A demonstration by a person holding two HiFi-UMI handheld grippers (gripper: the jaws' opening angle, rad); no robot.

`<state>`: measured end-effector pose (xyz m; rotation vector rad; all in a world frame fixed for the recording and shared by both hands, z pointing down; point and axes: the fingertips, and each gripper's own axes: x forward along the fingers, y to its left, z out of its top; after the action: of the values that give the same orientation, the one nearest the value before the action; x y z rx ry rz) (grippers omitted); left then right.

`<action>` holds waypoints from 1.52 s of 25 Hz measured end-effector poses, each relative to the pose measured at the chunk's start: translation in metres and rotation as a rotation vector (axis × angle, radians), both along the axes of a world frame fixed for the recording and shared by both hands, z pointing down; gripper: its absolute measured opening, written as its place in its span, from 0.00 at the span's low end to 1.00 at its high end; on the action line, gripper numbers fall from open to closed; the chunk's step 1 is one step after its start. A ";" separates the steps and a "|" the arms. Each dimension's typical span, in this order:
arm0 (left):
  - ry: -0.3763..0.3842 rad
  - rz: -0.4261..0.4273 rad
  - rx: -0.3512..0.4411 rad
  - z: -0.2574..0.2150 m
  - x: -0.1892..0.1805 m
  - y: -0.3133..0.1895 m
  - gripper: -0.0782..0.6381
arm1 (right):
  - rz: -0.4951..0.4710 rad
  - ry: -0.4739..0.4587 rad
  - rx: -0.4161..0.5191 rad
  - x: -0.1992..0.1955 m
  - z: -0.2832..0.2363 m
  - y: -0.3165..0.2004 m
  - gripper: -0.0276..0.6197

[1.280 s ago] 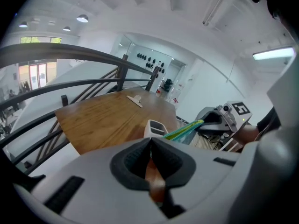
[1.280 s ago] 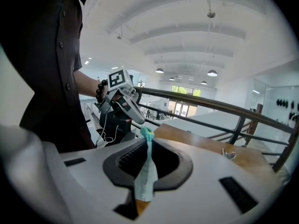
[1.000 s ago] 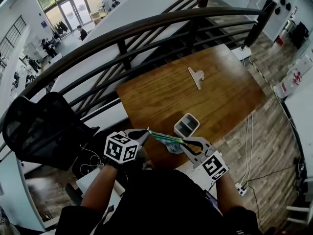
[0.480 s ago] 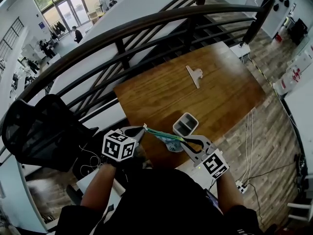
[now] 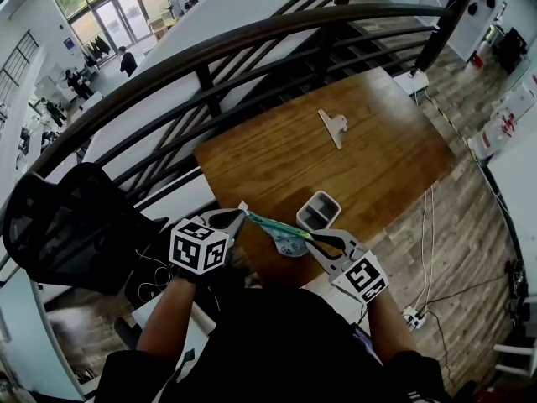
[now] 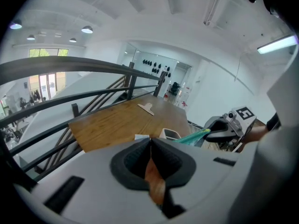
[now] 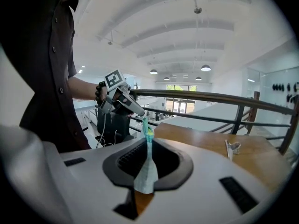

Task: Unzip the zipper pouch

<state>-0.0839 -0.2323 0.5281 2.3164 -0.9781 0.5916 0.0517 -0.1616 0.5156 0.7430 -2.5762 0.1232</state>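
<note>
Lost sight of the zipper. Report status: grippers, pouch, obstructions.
Right gripper shut on zipper pouch. Left gripper shut on its other end. Pouch stretched between them over table edge; zipper state unclear. Nothing in the way.

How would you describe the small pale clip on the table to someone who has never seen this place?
Find the brown wooden table beside the dark curved railing. Out on its far half lies the clip, flat and alone on bare wood. It is pale and T-shaped, unlike the boxy white container at the table's near edge.
</note>
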 end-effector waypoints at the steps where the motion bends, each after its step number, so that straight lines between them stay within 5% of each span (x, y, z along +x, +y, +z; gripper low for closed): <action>1: -0.001 0.003 0.005 -0.001 0.000 -0.001 0.13 | 0.010 0.005 -0.008 0.001 0.004 -0.002 0.09; 6: -0.006 0.035 0.015 0.005 0.007 -0.002 0.14 | 0.101 0.017 -0.077 0.018 0.029 -0.012 0.17; 9: 0.047 0.051 0.004 0.002 0.013 0.001 0.27 | 0.154 -0.006 -0.108 0.031 0.032 -0.015 0.23; 15: 0.156 0.022 -0.039 0.015 0.014 -0.002 0.28 | 0.180 -0.024 -0.097 0.036 0.027 -0.018 0.23; 22: 0.157 -0.051 -0.046 0.038 0.001 -0.005 0.27 | 0.182 -0.034 -0.080 0.035 0.019 -0.018 0.21; 30: 0.146 -0.080 0.075 0.013 -0.015 -0.024 0.27 | 0.226 -0.085 -0.029 0.044 -0.002 -0.029 0.19; 38: 0.128 -0.107 0.297 -0.036 -0.020 -0.032 0.21 | 0.386 -0.322 0.099 0.066 -0.079 -0.053 0.10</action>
<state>-0.1037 -0.2644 0.4921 2.5011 -1.1865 0.2648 0.1173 -0.2142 0.4362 1.3502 -2.7158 0.2547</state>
